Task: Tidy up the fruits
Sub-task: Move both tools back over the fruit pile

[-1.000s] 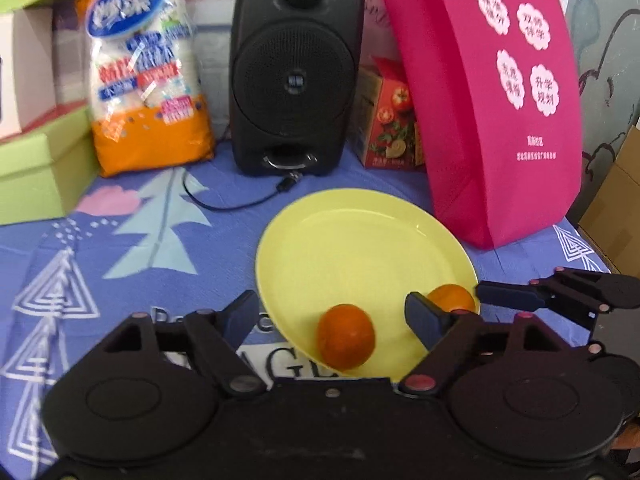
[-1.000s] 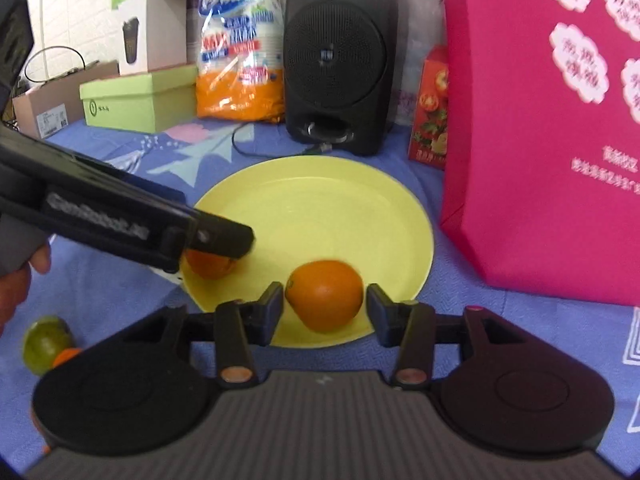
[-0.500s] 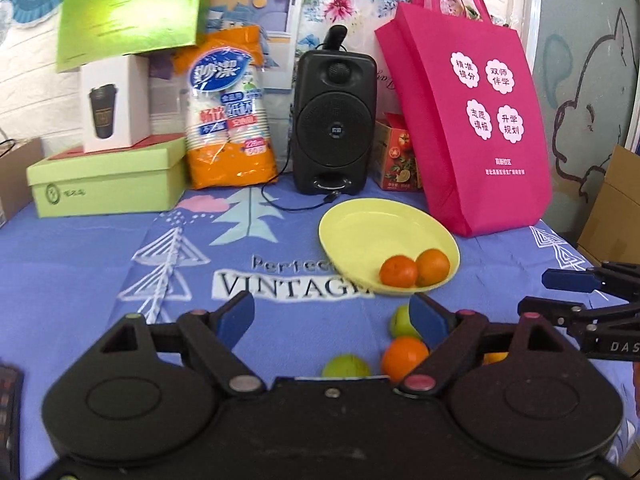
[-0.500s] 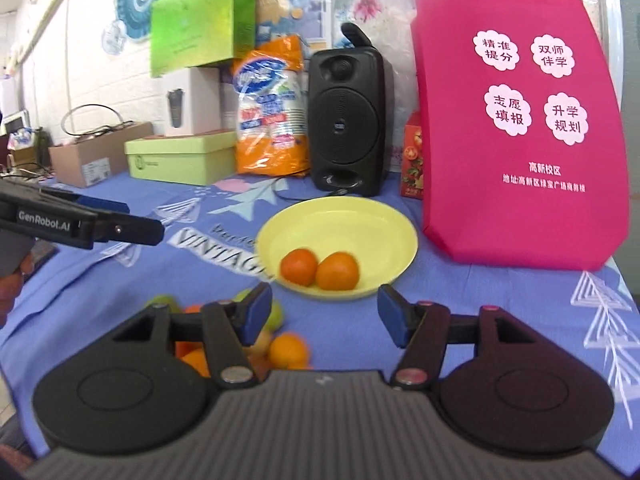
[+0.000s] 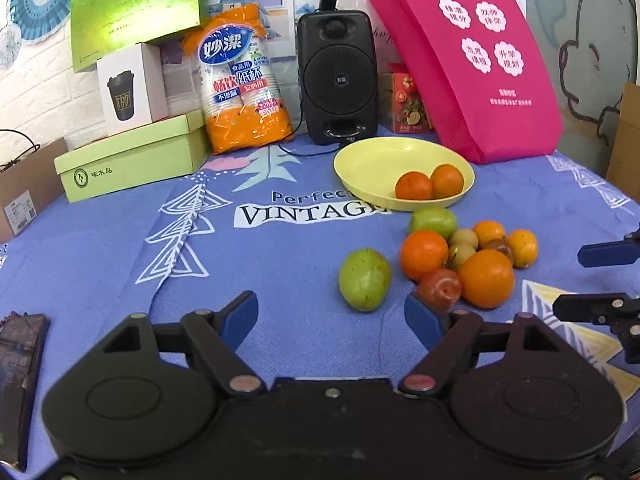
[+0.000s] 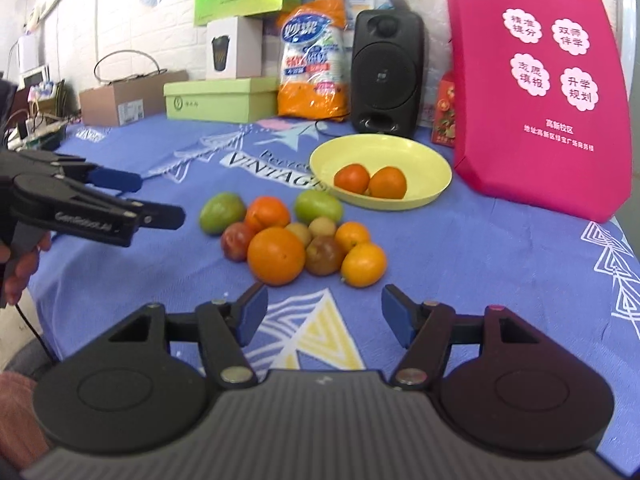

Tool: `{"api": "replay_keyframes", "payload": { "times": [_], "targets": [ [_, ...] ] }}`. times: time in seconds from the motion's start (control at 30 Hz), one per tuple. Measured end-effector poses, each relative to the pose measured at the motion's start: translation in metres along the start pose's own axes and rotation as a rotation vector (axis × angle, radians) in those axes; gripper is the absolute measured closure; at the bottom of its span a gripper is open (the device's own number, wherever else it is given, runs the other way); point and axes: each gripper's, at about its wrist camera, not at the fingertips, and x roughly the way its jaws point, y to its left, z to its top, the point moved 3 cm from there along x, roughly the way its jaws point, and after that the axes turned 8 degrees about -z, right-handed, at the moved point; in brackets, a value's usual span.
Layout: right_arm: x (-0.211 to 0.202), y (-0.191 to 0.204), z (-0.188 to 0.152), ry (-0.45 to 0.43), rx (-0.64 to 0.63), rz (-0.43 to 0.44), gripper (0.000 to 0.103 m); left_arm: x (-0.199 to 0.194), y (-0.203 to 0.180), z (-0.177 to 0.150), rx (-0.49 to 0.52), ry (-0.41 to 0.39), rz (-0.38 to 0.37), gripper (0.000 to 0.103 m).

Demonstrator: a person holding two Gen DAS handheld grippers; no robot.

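Hovering tilted down above fruit pile [image 6: 304, 236]: left hand-held gripper [image 5: 332, 314], right hand-held gripper [image 6: 324, 316], both spread, empty.

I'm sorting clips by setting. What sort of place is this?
Probably a room at home or a small office, set up as a tabletop demo: a printed blue cloth covers the table, with a speaker, boxes and a pink tote bag lined against a white brick wall.

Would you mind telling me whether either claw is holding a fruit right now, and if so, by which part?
Nothing is held. The left claw and the right claw are both open and empty, short of the loose fruit pile; the right claw's jaws have just been opening.
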Motion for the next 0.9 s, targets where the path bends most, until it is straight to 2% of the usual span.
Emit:
{"api": "replay_keyframes", "payload": {
  "times": [0.57,0.8,0.9],
  "targets": [
    [0.020,-0.014,-0.003,0.037,0.015,-0.042,0.039,0.028,0.001,0.002,-0.020,0.042,-0.033,0.024],
    [0.036,-0.020,0.002,0.059,-0.006,-0.101,0.039,0.047,0.005,0.003,-0.030,0.078,-0.031,0.024],
    [0.045,-0.019,0.005,0.070,-0.011,-0.100,0.040,0.055,0.006,0.004,-0.034,0.090,-0.032,0.024]
  ]
}}
